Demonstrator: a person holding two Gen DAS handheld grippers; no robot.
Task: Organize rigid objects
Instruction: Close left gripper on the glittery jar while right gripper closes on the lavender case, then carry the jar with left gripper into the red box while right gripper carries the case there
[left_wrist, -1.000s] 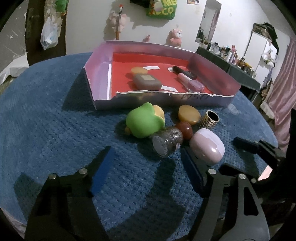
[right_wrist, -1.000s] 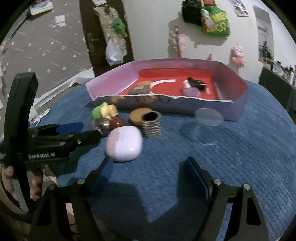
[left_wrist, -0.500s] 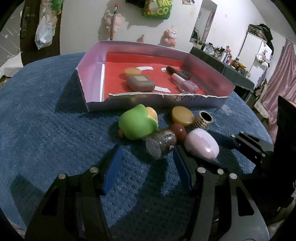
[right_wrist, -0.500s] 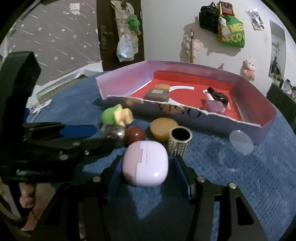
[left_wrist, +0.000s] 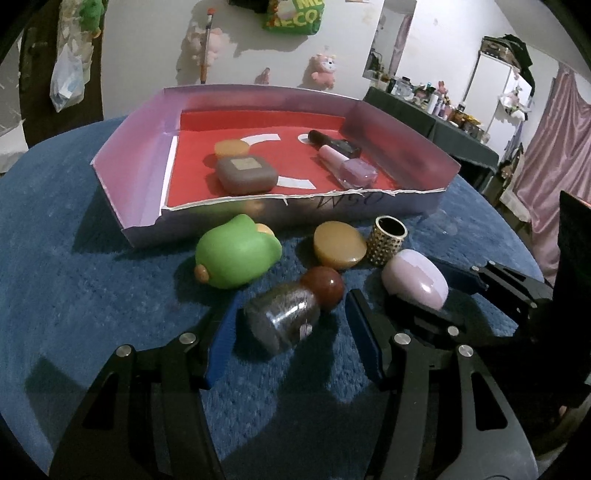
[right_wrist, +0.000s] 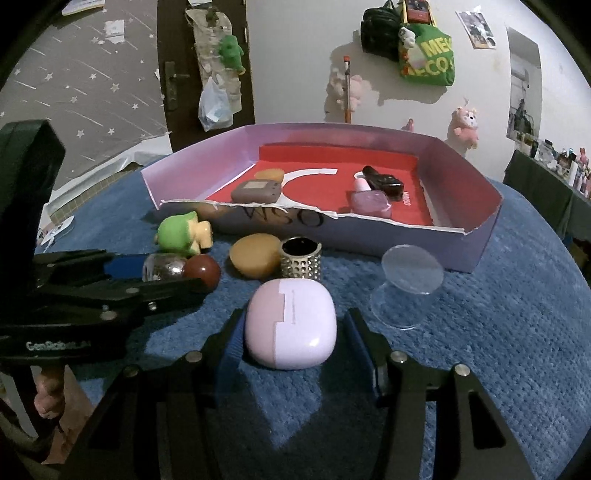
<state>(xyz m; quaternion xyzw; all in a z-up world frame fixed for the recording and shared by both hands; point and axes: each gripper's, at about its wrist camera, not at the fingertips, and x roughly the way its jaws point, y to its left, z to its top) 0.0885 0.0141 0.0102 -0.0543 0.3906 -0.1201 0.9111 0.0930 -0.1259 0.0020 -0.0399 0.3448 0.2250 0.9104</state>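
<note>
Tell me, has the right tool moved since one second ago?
Yes. The right tool has moved forward toward the box; its fingers now sit on both sides of the lilac case, which earlier lay ahead of them.

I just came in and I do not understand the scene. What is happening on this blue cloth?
A person holds a gripper in each hand and is sorting small objects into the pink box. The left gripper is open around the lying glitter bottle. The right gripper is open around the lilac case. Neither is gripped yet. A grey case and nail polish bottles already lie in the box; the green toy waits outside.
</note>
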